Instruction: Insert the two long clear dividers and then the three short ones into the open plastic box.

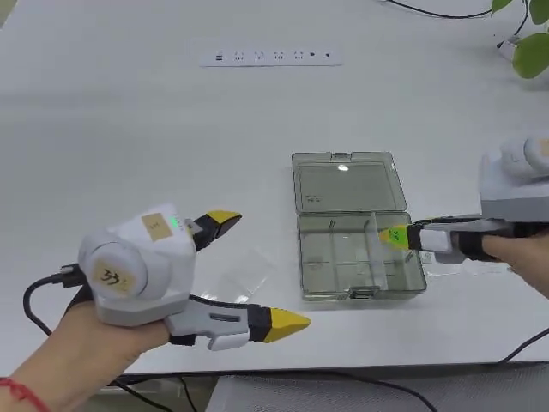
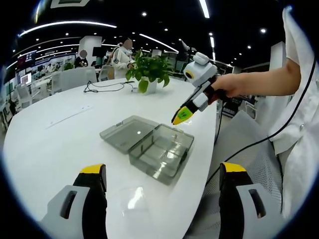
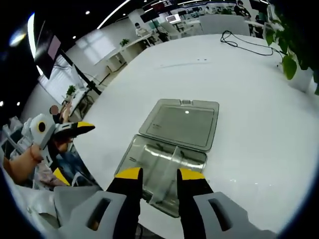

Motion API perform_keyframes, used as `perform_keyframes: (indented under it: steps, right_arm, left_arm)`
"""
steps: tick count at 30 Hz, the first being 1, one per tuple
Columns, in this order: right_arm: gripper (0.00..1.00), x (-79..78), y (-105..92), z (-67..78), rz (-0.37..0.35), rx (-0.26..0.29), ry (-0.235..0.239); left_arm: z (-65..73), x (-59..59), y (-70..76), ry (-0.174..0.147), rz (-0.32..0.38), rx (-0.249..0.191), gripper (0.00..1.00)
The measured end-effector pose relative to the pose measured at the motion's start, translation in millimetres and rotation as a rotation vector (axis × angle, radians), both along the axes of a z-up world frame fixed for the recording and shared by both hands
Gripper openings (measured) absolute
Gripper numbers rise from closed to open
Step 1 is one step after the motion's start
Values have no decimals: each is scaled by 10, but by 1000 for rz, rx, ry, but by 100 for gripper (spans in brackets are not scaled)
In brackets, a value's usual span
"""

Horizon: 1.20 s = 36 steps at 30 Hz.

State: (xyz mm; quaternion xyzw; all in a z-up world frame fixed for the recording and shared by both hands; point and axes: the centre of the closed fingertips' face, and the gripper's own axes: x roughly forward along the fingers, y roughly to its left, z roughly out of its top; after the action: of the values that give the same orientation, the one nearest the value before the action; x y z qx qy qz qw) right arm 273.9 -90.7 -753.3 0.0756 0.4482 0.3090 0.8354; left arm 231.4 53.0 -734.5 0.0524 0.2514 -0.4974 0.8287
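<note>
Lower left of the head view: left gripper, jaws spread wide, holding nothing, poised over the table. In the left gripper view a loose clear piece lies flat on the white top between its jaws; too faint to tell whether it is long or short.

Middle right: box open, lid folded back flat at the far side. Right gripper comes in from the right edge with its tips over the tray. In the right gripper view the jaws are drawn close, with a clear divider apparently pinched between them and standing on edge in the tray.

Step, as I judge it: seating a divider, early in the task. One upright wall may already stand in the tray; the glare makes a count unsafe.

Next move calls for lining the sheet's ends with the wall slots, pressing straight down, then letting go without tilting it.

Far: power strip top centre, plant and cable top right. Open office beyond, strip lights, distant desks and people.
</note>
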Motion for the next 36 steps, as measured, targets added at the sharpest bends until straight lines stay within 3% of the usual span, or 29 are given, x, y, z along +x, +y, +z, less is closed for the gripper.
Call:
perform_keyframes:
  steps: [7,10,11,12,18,26,30,32,36]
  right_arm:
    - [36,5,-127,182,103,-9,-146]
    - [40,-29,-190,207,120,-6,-162]
    - [41,-23,-220,250,152,-3,-213]
    - [41,-49,-253,242,146,-5,-201]
    - [49,-80,-370,338,185,31,-298]
    - [61,-168,-500,330,226,41,-356]
    - [64,-227,-554,293,250,33,-372]
    - [66,-253,-577,287,264,24,-389]
    - [69,-293,-611,285,278,20,-414]
  left_arm:
    - [-109,-8,114,22,40,54,94]
    - [-179,-14,180,36,62,83,92]
    - [-222,-27,213,50,70,99,92]
    - [-259,-40,236,61,76,110,91]
    - [-417,-85,343,110,113,162,88]
    - [-635,-140,550,194,179,258,81]
    - [-708,-133,607,212,192,290,78]
    - [-786,-130,655,228,192,335,74]
    - [-887,-115,670,254,193,384,67]
